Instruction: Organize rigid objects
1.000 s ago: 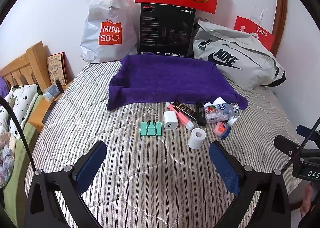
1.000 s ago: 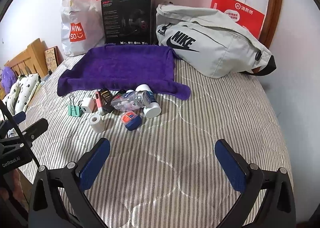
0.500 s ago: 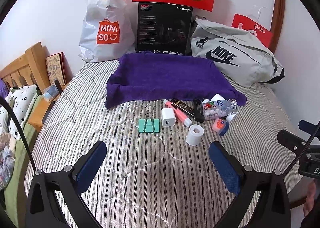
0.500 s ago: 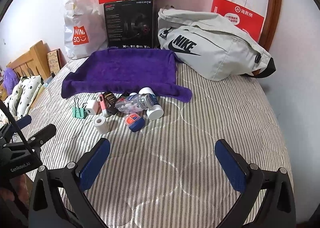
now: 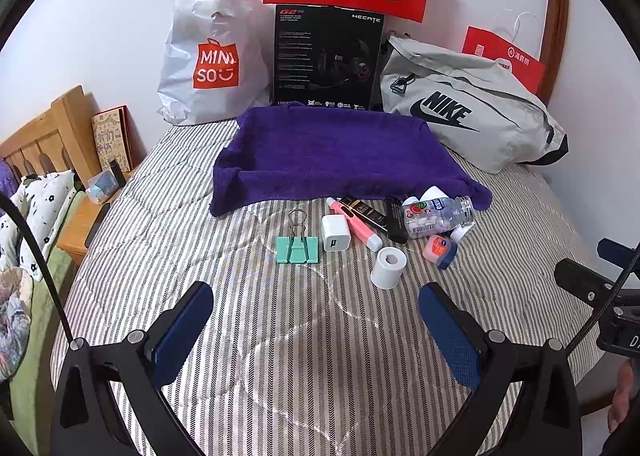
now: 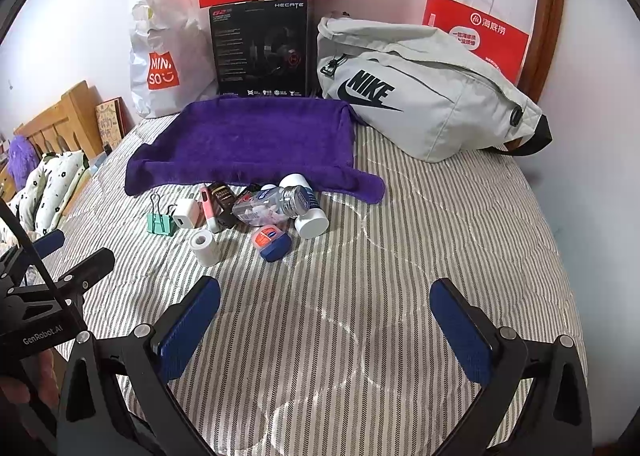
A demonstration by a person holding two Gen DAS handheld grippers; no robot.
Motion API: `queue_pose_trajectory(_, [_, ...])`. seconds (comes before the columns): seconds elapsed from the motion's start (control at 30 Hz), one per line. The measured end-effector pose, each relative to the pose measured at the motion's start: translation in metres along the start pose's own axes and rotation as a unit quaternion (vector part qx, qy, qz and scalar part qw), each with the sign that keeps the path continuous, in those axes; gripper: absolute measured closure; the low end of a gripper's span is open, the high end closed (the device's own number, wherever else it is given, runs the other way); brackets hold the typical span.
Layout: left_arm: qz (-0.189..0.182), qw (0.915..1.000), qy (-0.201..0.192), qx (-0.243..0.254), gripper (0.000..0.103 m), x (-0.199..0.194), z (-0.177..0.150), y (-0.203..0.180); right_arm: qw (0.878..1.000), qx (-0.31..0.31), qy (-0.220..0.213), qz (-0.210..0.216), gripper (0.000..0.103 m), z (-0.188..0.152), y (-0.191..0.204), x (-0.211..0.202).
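Small rigid items lie on the striped bed in front of a purple towel [image 5: 336, 151] [image 6: 248, 143]: a green binder clip [image 5: 298, 250] [image 6: 161, 221], a white charger [image 5: 335, 233] [image 6: 186, 213], a pink tube [image 5: 354, 221], a clear pill bottle [image 5: 436, 211] [image 6: 272, 205], a white tape roll [image 5: 388, 267] [image 6: 206, 246] and a small blue-capped jar [image 5: 440, 250] [image 6: 272, 240]. My left gripper [image 5: 316, 316] hovers open just short of the clip and roll. Wide open and empty, my right gripper [image 6: 326, 316] hangs to the right of the pile.
Against the wall stand a white Miniso bag [image 5: 212, 51], a black box [image 5: 326, 59], a grey Nike bag [image 5: 468, 115] [image 6: 420, 95] and red paper bags [image 6: 476, 35]. A wooden headboard [image 5: 44, 135] and pillows lie left. Bare striped quilt [image 6: 440, 223] stretches right of the pile.
Both grippers have drifted a little forward and up toward the pile, so the items sit slightly closer in both views. Nothing was grasped or moved.
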State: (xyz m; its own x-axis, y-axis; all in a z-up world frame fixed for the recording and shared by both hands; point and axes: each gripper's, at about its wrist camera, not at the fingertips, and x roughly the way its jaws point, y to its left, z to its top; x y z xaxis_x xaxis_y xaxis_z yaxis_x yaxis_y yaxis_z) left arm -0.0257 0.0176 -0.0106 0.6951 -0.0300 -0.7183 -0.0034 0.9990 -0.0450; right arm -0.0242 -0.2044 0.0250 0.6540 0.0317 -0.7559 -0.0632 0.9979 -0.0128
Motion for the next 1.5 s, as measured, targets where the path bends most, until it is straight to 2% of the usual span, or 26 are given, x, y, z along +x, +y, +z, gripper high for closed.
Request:
queue_pose_trajectory(1.03, [0.002, 1.0000, -0.002, 0.004, 0.000, -0.006, 0.001, 0.004, 1.000, 0.007, 0.001, -0.002, 0.000, 0.002, -0.003, 0.000])
queue_pose_trajectory(1.5, [0.010, 0.9998, 0.015, -0.002, 0.000, 0.012, 0.014, 0.010, 1.000, 0.016, -0.002, 0.006, 0.000, 0.013, -0.010, 0.002])
